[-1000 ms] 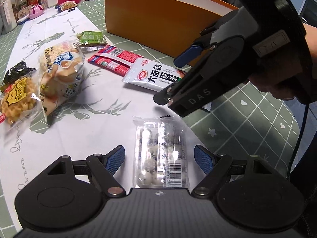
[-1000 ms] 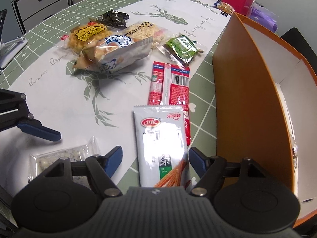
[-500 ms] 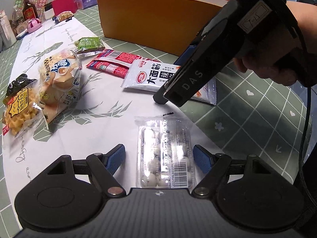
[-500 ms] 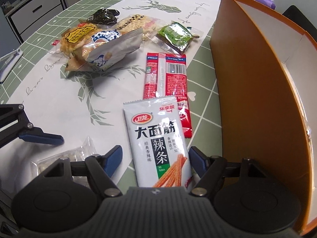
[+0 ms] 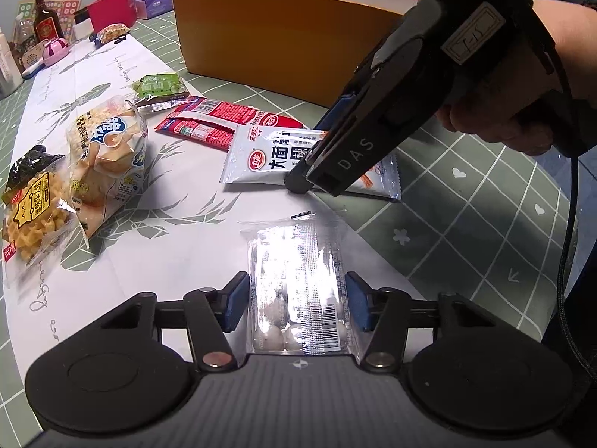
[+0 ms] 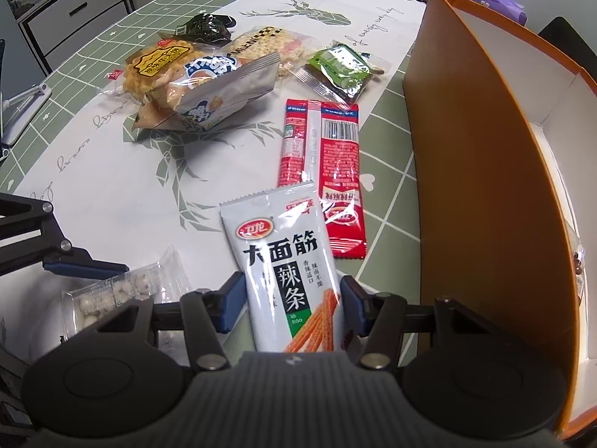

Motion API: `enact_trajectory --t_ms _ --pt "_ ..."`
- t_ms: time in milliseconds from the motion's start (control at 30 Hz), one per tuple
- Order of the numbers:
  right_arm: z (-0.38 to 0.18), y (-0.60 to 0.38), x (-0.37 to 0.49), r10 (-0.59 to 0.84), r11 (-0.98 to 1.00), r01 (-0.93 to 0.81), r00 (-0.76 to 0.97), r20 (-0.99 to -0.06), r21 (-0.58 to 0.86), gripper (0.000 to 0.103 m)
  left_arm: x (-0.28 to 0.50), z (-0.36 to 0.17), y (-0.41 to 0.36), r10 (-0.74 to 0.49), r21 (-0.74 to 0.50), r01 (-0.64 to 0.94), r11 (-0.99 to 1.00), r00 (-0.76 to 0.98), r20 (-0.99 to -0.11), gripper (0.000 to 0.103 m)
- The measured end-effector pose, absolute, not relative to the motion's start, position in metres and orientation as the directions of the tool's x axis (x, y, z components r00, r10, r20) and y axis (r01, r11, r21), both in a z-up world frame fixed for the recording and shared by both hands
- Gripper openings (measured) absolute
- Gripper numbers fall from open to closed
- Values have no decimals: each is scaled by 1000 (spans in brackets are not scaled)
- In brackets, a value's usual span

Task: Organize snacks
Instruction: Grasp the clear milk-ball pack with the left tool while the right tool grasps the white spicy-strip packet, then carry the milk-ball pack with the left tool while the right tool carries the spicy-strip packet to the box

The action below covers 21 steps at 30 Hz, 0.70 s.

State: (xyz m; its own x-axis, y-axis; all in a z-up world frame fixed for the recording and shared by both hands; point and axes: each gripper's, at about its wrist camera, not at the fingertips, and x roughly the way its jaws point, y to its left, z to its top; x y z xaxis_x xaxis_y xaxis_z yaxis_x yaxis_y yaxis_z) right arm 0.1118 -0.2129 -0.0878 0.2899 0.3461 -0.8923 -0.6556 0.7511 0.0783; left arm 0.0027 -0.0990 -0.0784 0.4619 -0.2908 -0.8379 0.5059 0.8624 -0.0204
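Observation:
A clear packet of small white balls [image 5: 294,261] lies on the white runner between the blue pads of my left gripper [image 5: 297,304]. The jaws are closing and both pads touch its sides. A white spicy-strip packet [image 6: 283,261] with black lettering lies between the pads of my right gripper [image 6: 293,300]. Those jaws are closing too, and the pads press on its edges. In the left wrist view the right gripper [image 5: 309,179] points down onto that white packet [image 5: 261,160]. The open orange box [image 6: 485,171] stands just right of it.
A red double packet [image 6: 321,156], a green packet [image 6: 339,67], a bread bag [image 6: 209,82], a waffle packet [image 6: 156,63] and a dark packet [image 6: 205,26] lie further along the runner. Bottles, a pink box [image 5: 112,9] and small items crowd the table's far end.
Both grippers' jaws have closed in from wide apart onto their packets. The white spicy-strip packet now lies straighter between the right pads. Neither hand has shifted much.

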Motion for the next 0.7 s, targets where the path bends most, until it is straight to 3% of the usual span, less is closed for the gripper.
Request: enact_trajectory --t_ms 700 --pt "-59 -218 111 395 751 -656 346 -851 82 51 9 -54 -88 -296 -29 472 881 503 -812 62"
